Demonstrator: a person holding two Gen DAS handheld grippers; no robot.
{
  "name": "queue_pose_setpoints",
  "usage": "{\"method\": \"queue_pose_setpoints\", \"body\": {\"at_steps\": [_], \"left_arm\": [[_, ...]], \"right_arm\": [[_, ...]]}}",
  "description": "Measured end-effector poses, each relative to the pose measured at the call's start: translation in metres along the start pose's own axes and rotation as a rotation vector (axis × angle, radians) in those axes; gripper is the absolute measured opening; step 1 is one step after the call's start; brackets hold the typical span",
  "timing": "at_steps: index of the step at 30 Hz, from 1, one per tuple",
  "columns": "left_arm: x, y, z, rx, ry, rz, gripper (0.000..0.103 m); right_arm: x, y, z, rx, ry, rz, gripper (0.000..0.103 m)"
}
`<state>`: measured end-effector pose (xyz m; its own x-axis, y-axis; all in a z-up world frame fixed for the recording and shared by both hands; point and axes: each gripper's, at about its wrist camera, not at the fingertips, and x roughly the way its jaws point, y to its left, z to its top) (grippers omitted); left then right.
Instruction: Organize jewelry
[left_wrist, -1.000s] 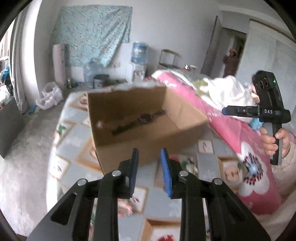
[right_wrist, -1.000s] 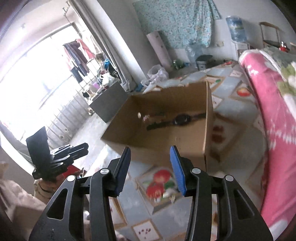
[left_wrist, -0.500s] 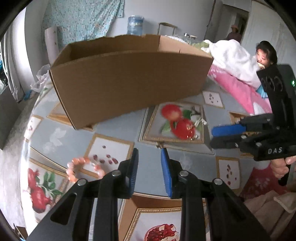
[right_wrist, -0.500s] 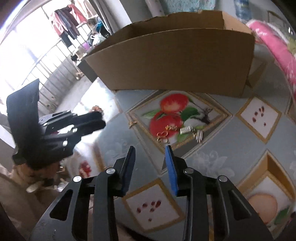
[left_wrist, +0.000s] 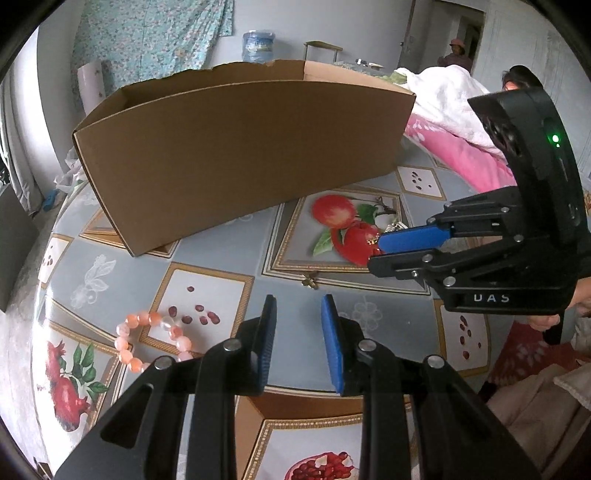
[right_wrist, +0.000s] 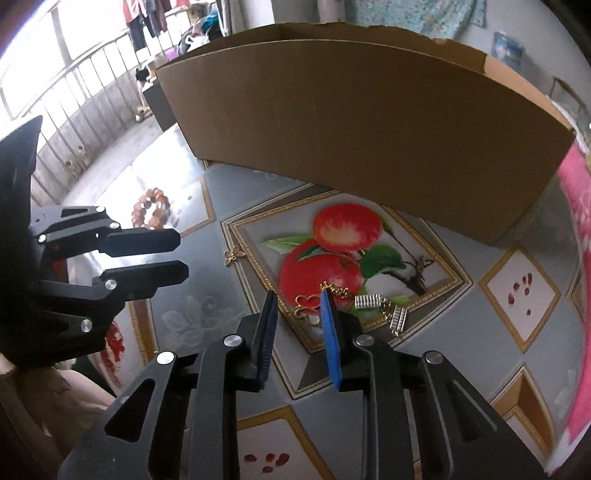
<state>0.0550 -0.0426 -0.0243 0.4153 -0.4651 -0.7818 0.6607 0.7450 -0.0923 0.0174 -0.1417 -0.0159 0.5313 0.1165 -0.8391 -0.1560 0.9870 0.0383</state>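
A brown cardboard box (left_wrist: 236, 147) (right_wrist: 362, 140) stands on the fruit-print tablecloth. A pink bead bracelet (left_wrist: 147, 339) (right_wrist: 152, 206) lies left of my left gripper (left_wrist: 298, 306), which is open and empty. A small gold flower charm (left_wrist: 309, 281) (right_wrist: 232, 254) lies just ahead of it. My right gripper (right_wrist: 298, 301) is open low over a gold chain with clasp (right_wrist: 314, 308). Silver ridged earrings (right_wrist: 384, 306) lie just right of it. My right gripper also shows in the left wrist view (left_wrist: 376, 251).
A pink flowered blanket (left_wrist: 458, 151) (right_wrist: 576, 206) lies to the right of the table. A person (left_wrist: 517, 77) sits behind it. The table's rounded edge (left_wrist: 37, 332) drops off at the left. A balcony railing (right_wrist: 74, 125) stands beyond the table.
Both grippers have come down and closer to the table. My right gripper moved forward to the gold chain. The box now looms larger.
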Motion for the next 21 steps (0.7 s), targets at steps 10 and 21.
{"method": "queue_pose_setpoints", "body": {"at_steps": [10, 21], "left_arm": [[0.002, 0.003, -0.001, -0.009, 0.007, -0.002, 0.024], [0.003, 0.001, -0.002, -0.004, 0.005, -0.007, 0.024]], "right_arm": [[0.017, 0.024, 0.002, -0.068, 0.012, -0.051, 0.011], [0.009, 0.012, -0.009, 0.000, -0.003, -0.009, 0.000]]}}
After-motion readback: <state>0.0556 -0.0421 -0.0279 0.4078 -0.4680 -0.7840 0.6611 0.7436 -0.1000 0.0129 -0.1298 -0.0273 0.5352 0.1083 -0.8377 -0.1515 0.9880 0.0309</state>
